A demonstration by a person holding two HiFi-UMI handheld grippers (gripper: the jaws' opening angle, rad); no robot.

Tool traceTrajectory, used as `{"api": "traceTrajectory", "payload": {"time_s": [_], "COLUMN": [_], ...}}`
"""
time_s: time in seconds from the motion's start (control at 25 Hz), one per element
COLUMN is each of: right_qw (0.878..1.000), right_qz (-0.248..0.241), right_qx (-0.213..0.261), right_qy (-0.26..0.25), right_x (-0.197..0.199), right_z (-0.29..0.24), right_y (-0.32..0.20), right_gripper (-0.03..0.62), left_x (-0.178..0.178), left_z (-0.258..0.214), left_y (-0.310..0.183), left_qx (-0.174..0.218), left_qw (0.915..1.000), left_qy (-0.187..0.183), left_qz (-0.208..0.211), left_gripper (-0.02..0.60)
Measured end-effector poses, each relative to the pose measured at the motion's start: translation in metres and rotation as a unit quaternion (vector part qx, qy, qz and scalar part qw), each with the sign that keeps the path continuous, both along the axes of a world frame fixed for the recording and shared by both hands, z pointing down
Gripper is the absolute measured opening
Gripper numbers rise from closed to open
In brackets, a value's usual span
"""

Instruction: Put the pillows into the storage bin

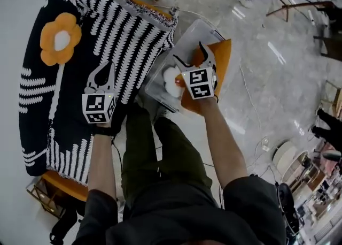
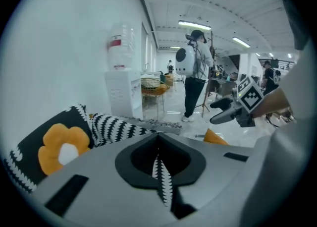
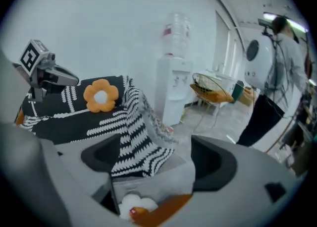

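Observation:
A clear storage bin (image 1: 200, 30) stands on the floor beside the sofa. In it lies an orange pillow (image 1: 224, 51) with a white flower (image 1: 172, 81) on it. My right gripper (image 1: 188, 51) hangs just above that pillow, jaws wide open and nothing between them. In its own view the pillow (image 3: 163, 208) and the bin (image 3: 163, 181) lie below the jaws. My left gripper (image 1: 107, 70) is over the black-and-white throw (image 1: 123, 35) on the sofa, jaws shut, only a thin slit of pattern showing between them (image 2: 159, 151). An orange flower (image 1: 60, 38) sits on the throw.
A water dispenser (image 2: 121, 94) and a wire chair (image 2: 153, 89) stand beyond the sofa. A person with a white backpack (image 2: 193, 72) stands farther back. My own legs (image 1: 160, 153) are between the sofa and the bin. Furniture and a round device (image 1: 288, 155) crowd the right.

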State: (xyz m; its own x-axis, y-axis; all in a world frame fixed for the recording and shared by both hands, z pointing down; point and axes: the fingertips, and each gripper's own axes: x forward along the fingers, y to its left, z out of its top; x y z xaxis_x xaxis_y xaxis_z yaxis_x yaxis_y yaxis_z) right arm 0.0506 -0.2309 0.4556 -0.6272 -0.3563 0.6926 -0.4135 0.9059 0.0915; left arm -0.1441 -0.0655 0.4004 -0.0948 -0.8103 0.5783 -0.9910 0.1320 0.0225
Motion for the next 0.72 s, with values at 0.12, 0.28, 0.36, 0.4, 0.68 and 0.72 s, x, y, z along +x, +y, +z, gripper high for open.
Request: {"api": "traceTrajectory", "payload": {"time_s": [0.12,0.28,0.36,0.4,0.68,0.72], "right_qw": [0.998,0.991,0.987,0.984,0.961,0.956], "right_qz": [-0.057,-0.124,-0.154,-0.170,-0.264,-0.280], "right_qx": [0.026,0.042,0.051,0.055,0.085,0.090], "right_qy": [-0.002,-0.001,0.007,0.011,0.022,0.022], "right_x": [-0.060,-0.129,-0.162,-0.178,-0.304,-0.323], "right_z": [-0.018,-0.026,-0.027,-0.028,-0.032,-0.031], "right_y": [0.015,0.041,0.056,0.064,0.112,0.119], "right_gripper": [0.436,0.436,0.436,0.436,0.436,0.436], "left_x": [-0.040,-0.077,-0.096,-0.107,-0.202,-0.215], "left_z": [0.003,0.010,0.012,0.013,0.021,0.023], "left_y": [0.034,0.072,0.089,0.098,0.135,0.138], "left_qx": [0.004,0.005,0.007,0.007,0.019,0.021], "left_qw": [0.9989,0.9958,0.9943,0.9934,0.9856,0.9842], "left_qy": [0.004,0.010,0.012,0.014,0.020,0.020], "left_qz": [-0.047,-0.091,-0.105,-0.113,-0.167,-0.175], "left_gripper": [0.005,0.004,0.005,0.003,0.005,0.005]}}
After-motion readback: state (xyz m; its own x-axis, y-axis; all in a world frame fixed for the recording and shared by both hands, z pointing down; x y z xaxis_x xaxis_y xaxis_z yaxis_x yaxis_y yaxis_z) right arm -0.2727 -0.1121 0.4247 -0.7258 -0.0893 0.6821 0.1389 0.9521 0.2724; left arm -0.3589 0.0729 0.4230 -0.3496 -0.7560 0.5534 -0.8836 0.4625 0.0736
